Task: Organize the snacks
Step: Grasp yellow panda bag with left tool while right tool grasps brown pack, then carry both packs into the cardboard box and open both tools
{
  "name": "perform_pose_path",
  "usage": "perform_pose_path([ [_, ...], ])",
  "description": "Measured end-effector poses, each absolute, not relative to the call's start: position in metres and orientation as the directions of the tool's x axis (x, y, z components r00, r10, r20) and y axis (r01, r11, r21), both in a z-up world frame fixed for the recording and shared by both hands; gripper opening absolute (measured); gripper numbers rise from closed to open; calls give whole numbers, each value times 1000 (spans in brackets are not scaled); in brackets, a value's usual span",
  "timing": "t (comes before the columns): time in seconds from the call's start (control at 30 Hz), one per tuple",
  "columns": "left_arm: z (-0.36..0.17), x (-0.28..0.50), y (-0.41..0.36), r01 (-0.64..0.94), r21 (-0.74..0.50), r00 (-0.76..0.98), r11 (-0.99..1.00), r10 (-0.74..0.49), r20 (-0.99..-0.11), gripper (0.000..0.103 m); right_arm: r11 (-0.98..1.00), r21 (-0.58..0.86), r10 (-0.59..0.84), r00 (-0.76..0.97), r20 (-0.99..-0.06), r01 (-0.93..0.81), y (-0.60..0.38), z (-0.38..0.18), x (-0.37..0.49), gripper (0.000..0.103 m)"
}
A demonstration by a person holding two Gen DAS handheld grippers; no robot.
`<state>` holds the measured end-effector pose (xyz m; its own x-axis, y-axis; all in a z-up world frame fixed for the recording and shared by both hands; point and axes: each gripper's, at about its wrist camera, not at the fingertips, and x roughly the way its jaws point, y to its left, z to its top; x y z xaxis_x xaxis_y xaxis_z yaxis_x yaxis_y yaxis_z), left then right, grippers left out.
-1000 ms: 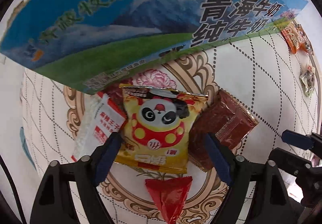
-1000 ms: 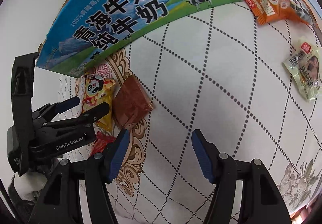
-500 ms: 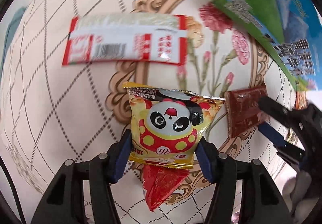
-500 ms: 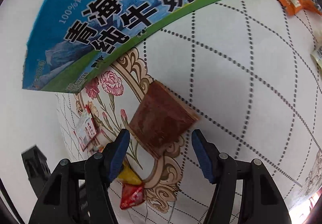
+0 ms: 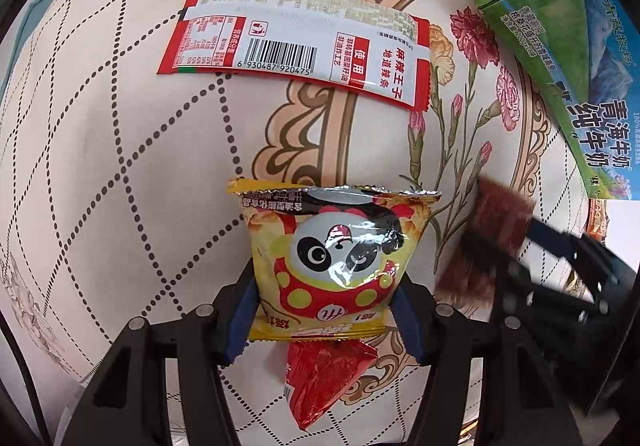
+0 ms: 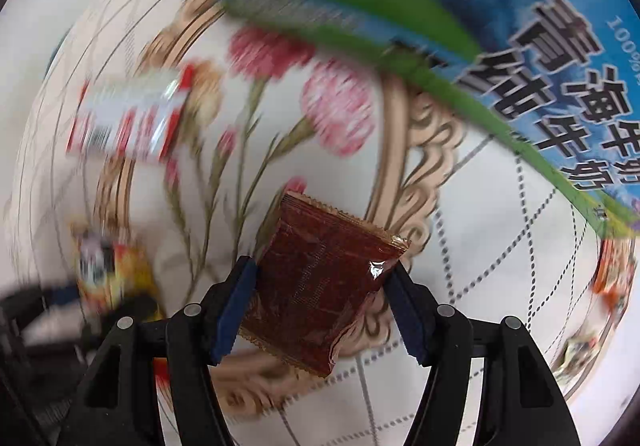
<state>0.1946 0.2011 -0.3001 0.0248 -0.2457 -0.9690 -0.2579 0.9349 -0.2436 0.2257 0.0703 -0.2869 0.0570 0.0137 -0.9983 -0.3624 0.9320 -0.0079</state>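
The yellow panda-printed snack bag point(image 5: 326, 262) is clamped in the left hand-held gripper point(image 5: 325, 316) above a red wrapper point(image 5: 324, 378). The dark brown foil packet point(image 6: 320, 286) is clamped in the right hand-held gripper point(image 6: 320, 306) (view blurred). Beyond lie a red-and-white sachet point(image 5: 296, 45) and blue-green milk carton point(image 5: 560, 45) on the patterned surface point(image 5: 120, 165).

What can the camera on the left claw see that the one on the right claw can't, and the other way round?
Only the left view shows the red packet lying under the panda bag, and the sharp barcode on the long red-and-white packet.

Only the right view shows the orange packet at the far right edge, blurred.

Both show the left claw shut on the yellow panda bag, the right claw shut on the brown packet, the blue-and-green milk carton box and the flowered tablecloth.
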Motion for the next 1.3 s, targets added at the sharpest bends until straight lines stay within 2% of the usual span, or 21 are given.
perform_pose_path([
  [0.07,-306,190,186,-250,-244,14,937,-249,-969,61,921,18,30,25,-999,-390,65,-284,215,68],
  [0.17,-311,195,178,-223,-261,-17,939,-271,-962,74,947,57,72,35,-997,-317,50,-276,209,69],
  [0.3,-320,203,180,-231,-248,-41,941,-264,-964,76,973,150,159,35,-987,-175,18,-270,200,72],
  [0.43,-317,211,189,-256,-239,5,937,-246,-969,70,984,162,166,49,-985,-77,-1,-276,198,72],
  [0.5,-313,213,194,-251,-221,27,943,-221,-975,61,987,141,146,57,-988,-75,2,-286,206,72],
  [0.67,-305,211,195,-230,-188,40,955,-183,-982,58,980,47,62,73,-995,-194,2,-296,200,70],
  [0.77,-303,208,196,-233,-187,32,954,-185,-982,59,971,22,46,93,-995,-237,4,-298,191,62],
  [0.9,-311,204,195,-211,-165,4,963,-168,-986,60,955,0,23,76,-997,-297,-2,-292,170,62],
  [0.97,-314,208,189,-192,-144,-2,971,-148,-989,63,958,12,29,57,-998,-286,-12,-292,163,64],
  [1.03,-314,209,183,-175,-119,-7,977,-122,-993,64,972,46,59,48,-997,-231,-22,-292,164,73],
  [1.13,-313,211,176,-166,-95,-3,982,-97,-995,64,985,50,61,60,-996,-166,-28,-298,167,77],
  [1.17,-312,209,175,-162,-89,2,983,-90,-996,63,986,36,49,71,-996,-162,-25,-300,169,76],
  [1.2,-312,209,170,-155,-76,7,985,-76,-997,58,986,15,31,91,-995,-167,-20,-307,167,74],
  [1.27,-308,204,165,-142,-78,28,987,-75,-997,51,979,-30,-2,137,-991,-200,-15,-306,167,62],
  [1.3,-306,203,162,-133,-84,33,988,-80,-996,47,975,-42,-7,158,-987,-220,-15,-304,162,59],
])
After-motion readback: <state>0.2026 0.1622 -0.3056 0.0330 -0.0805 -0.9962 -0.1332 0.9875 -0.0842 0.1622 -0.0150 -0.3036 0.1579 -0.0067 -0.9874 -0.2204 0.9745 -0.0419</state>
